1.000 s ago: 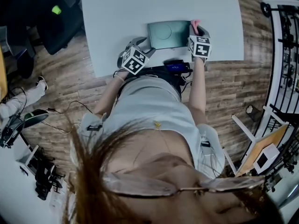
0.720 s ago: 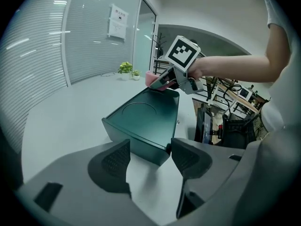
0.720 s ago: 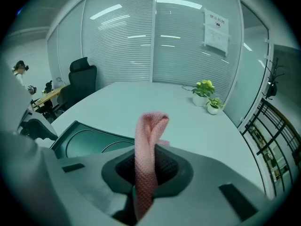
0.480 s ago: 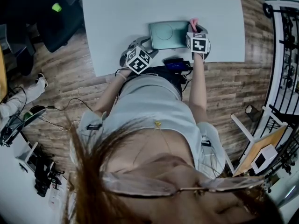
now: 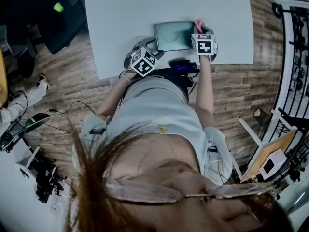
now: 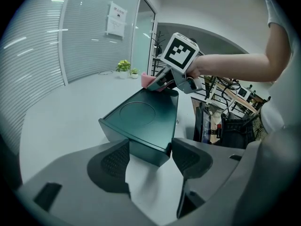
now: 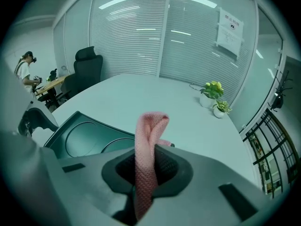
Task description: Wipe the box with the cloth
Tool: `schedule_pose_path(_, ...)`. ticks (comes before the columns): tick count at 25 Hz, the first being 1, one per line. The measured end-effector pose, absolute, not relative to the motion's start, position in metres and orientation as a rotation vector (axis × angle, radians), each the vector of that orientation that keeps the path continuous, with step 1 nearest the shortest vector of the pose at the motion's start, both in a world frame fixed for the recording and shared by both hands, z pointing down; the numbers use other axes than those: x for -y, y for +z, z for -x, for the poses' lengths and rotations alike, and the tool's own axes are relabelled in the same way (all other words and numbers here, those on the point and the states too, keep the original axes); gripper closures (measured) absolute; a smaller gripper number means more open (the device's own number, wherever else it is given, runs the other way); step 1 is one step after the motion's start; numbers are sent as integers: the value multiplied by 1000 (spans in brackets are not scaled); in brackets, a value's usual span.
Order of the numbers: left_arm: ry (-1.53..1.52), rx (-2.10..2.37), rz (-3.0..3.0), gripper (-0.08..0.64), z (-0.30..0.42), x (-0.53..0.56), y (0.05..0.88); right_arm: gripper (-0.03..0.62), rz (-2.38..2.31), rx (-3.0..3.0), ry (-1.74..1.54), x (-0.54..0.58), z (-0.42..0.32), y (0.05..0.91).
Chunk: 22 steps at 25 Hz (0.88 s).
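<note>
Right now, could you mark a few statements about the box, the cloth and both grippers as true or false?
1. The right gripper is shut on the pink cloth. True.
2. The left gripper clamps the box. False: its jaws have just been opening and stand apart, with the box's near corner between their tips, unpressed.
3. The box stands on the floor. False: it stands on the white table.
4. The box's top bears a round mark. True.

- One green box [image 5: 173, 35], at 6 o'clock on the surface [image 5: 145, 8].
- One pink cloth [image 7: 150, 126].
- Two tools: left tool [image 6: 149, 160], right tool [image 7: 149, 167].
- Two potted plants [image 7: 212, 92], at 1 o'clock.
- One office chair [image 7: 84, 67].
</note>
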<state>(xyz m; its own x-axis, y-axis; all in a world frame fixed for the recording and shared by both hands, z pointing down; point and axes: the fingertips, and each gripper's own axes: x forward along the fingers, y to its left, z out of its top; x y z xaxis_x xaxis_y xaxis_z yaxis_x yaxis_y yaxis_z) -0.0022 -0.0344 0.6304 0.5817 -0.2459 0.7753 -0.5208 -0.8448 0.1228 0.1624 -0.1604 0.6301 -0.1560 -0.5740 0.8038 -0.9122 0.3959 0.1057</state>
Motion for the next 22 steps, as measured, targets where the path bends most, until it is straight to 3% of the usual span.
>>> schedule_pose_path(22,1165,615,-2461,281,0,34,631,552,-1105,1932,614,145,-109,634)
